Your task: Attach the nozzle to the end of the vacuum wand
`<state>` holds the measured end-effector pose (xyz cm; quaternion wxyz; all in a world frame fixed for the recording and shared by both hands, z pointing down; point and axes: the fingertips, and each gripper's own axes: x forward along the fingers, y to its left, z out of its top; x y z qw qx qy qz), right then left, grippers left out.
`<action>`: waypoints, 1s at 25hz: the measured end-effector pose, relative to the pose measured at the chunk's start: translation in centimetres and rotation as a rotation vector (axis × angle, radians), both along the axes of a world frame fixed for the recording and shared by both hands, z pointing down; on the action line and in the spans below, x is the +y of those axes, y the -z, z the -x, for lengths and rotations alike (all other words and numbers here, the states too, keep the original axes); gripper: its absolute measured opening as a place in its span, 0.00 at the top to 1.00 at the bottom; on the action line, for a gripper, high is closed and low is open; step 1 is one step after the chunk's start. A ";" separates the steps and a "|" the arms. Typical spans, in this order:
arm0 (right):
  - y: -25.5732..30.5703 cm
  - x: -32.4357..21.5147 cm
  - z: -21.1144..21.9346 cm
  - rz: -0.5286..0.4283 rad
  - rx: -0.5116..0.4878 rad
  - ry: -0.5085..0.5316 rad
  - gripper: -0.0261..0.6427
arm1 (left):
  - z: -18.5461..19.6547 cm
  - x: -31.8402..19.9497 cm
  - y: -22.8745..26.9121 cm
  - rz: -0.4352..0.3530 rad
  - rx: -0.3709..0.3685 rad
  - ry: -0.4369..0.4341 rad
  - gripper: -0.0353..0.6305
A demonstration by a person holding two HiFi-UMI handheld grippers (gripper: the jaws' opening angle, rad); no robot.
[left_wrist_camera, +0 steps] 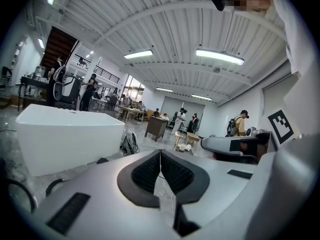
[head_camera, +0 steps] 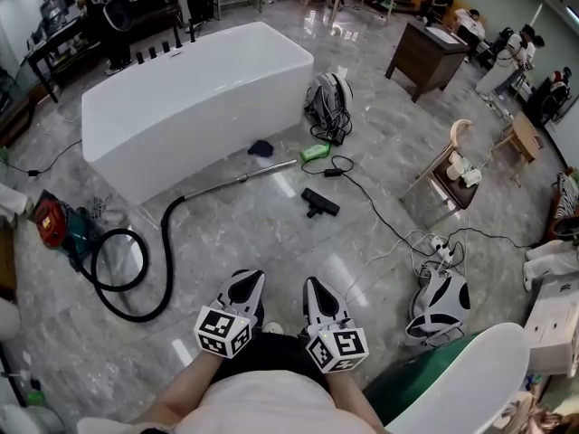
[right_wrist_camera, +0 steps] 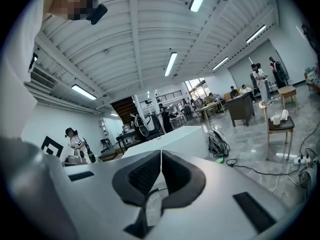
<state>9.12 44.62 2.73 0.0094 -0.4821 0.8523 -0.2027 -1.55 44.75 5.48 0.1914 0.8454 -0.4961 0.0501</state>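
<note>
Your left hand-held gripper (head_camera: 246, 278) and right hand-held gripper (head_camera: 315, 284) sit side by side right under the head camera, both clenched, pads together, nothing between them. Task things are well ahead on the grey marble floor (head_camera: 226, 242): the small flat black plastic nozzle (head_camera: 319, 203) lies alone, near but apart from the free end of the thin silver metal wand (head_camera: 244, 178), which runs back into the looped black hose (head_camera: 168, 233) beside the long white bathtub (head_camera: 194, 98). Nothing picked up yet, I'd say. Risks: the wand lies loose on the smooth floor, so pushing the nozzle on one-handed would likely just slide it away, and the round metal tube may roll in the pads. A thin black cable (head_camera: 364, 191) trails just past the nozzle and could snag. Only the head view shows the nozzle and wand. Both gripper views point nearly level, giving tub, ceiling and room, yet they alone show the pads meeting.
</note>
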 end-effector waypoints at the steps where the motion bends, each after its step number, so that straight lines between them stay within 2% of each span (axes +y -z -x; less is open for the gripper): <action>1: -0.2 -0.5 0.0 0.005 -0.002 -0.004 0.94 | 0.0 -0.4 -0.2 0.003 0.001 -0.002 0.93; 8: -0.8 -6.0 0.0 0.022 0.013 -0.031 0.94 | 0.8 -6.0 -0.9 0.021 0.025 -0.005 0.93; 17: -1.6 -18.1 1.7 0.031 0.048 -0.044 0.94 | 2.3 -20.0 -0.4 0.001 0.042 -0.040 0.93; 25: -1.2 -29.2 3.4 0.045 0.043 -0.071 0.94 | 3.1 -31.0 0.3 0.011 0.033 -0.107 0.93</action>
